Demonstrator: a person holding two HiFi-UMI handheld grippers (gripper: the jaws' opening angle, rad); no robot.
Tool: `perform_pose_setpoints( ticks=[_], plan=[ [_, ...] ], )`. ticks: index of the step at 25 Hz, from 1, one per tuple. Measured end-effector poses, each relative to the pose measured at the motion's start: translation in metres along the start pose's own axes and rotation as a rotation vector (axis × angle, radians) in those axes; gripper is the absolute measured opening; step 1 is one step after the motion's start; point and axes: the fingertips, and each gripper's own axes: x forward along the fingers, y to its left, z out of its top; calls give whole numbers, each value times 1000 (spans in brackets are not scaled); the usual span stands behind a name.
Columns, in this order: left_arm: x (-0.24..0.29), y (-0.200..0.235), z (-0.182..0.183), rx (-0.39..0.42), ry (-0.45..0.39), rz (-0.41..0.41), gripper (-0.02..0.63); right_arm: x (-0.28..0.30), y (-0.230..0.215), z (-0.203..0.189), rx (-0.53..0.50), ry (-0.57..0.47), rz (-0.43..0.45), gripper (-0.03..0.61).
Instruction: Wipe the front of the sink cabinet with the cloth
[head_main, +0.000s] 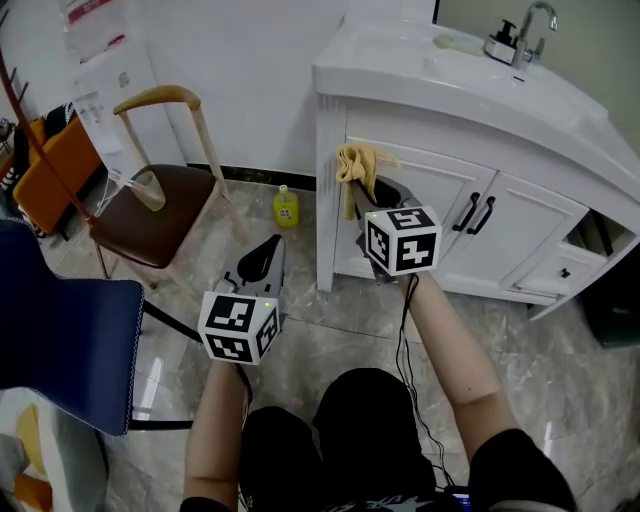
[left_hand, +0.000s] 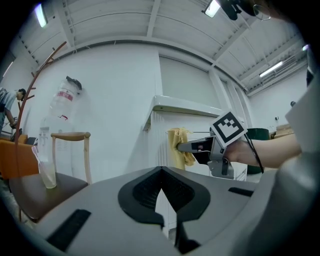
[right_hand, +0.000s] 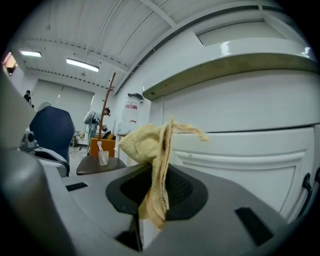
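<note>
– Fingers of the right gripper (right_hand: 156, 186) sit closest to its lens. What have they got?
– They are clamped on the cloth (right_hand: 150, 150). It is pale yellow, soft and crumpled. A bunched head stands above the fingers and a thin tail hangs down between them. It looks limp, so I expect it to flatten under pressure.
– Where is it on the sink cabinet (head_main: 520, 232)?
– At the upper left corner of the front, on the left door, just under the overhang of the counter (head_main: 400, 82). In the head view it lies at 12 o'clock of the right gripper's marker cube. I cannot tell whether it touches the panel or is a shade off it.
– Which step, then?
– I judge the wiping is at its start. Nearly all the front lies at 3 o'clock of the cloth, past the two black handles (head_main: 472, 212). The next move calls for pressing the bunch to the door and sweeping toward 3 o'clock, taking care around the handles and the moulded frames.
– And the left gripper (left_hand: 161, 179)?
– Its fingers are closed with nothing between them. It hangs at 7 o'clock of the right one, over the floor (head_main: 330, 330), well apart from the cabinet. A yellow bottle (head_main: 286, 207) stands at 9 o'clock of the cabinet's corner, with a chair (head_main: 160, 215) beyond.
</note>
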Motion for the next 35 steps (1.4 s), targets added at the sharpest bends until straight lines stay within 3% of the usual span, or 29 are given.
perform_pose_setpoints(
  ticks=[9,19,29,35],
  plan=[
    [15,-19,2,7,8,-39,14,7,-24,4,33,-5,-30,84],
    [40,-61,6,4,-6,-133,14,-45,-92,-7,32,-4,-178,83],
    [69,-105,5,30,0,-230,14,-116,-173,-23,119,-9,-369,81],
    [75,-114,3,17,2,-248,14,-134,-190,-29,176,-10,-417,82]
  ],
)
